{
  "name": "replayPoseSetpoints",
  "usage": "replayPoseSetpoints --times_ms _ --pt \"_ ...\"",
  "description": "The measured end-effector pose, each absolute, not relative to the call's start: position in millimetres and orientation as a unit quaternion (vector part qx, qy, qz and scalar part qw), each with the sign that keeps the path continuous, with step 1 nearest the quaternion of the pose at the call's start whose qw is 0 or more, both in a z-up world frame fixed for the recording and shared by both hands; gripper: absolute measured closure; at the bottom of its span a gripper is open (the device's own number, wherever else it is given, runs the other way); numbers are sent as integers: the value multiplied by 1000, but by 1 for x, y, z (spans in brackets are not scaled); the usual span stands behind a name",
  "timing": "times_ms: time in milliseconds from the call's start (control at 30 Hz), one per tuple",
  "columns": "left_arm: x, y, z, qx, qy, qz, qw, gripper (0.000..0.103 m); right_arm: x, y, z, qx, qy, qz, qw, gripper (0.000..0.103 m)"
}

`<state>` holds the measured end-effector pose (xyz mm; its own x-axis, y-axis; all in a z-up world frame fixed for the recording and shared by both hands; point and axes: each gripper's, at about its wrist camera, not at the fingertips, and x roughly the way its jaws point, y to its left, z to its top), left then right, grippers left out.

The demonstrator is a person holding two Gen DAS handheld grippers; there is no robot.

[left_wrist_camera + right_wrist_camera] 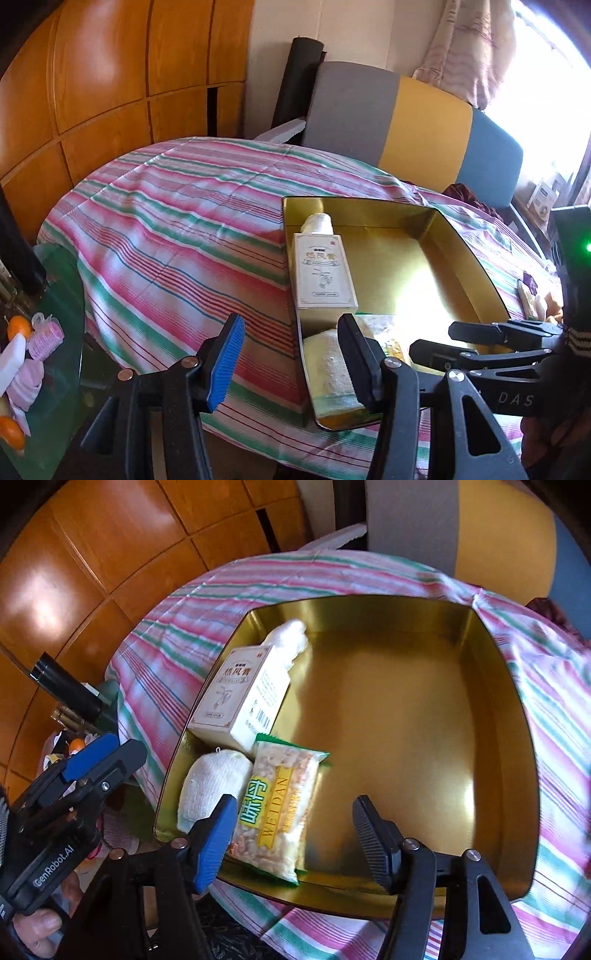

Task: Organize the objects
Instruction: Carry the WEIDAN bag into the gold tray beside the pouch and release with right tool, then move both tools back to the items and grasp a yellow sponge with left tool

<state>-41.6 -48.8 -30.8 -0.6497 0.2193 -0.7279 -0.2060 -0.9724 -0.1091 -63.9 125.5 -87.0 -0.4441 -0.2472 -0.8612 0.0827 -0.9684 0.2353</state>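
Observation:
A gold tin tray lies on a striped cloth. Along its left side lie a white rolled towel, a white medicine box, a second rolled towel and a snack packet marked WEIDAN. My right gripper is open and empty, just above the packet at the tray's near edge. My left gripper is open and empty, over the cloth and the tray's left wall. The left gripper also shows in the right wrist view.
The striped cloth covers a table. A glass side table at the left holds oranges and pink hair rollers. A grey, yellow and blue cushion and wooden cabinets stand behind.

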Motion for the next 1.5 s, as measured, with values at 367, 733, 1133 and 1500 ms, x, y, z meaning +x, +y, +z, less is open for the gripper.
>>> replayPoseSetpoints --times_ms 367,733,1133,1500 --pt "-31 -22 -23 -396 15 907 143 50 -38 150 -62 467 -44 -882 53 33" --pt "-23 14 -20 -395 46 899 181 50 -14 212 -50 444 -65 -894 -8 31" --pt "-13 71 -19 -395 86 881 244 50 46 362 -27 421 -83 -885 -180 25" --pt "3 147 -6 -384 126 856 322 50 148 521 -35 343 -186 -825 -408 21"
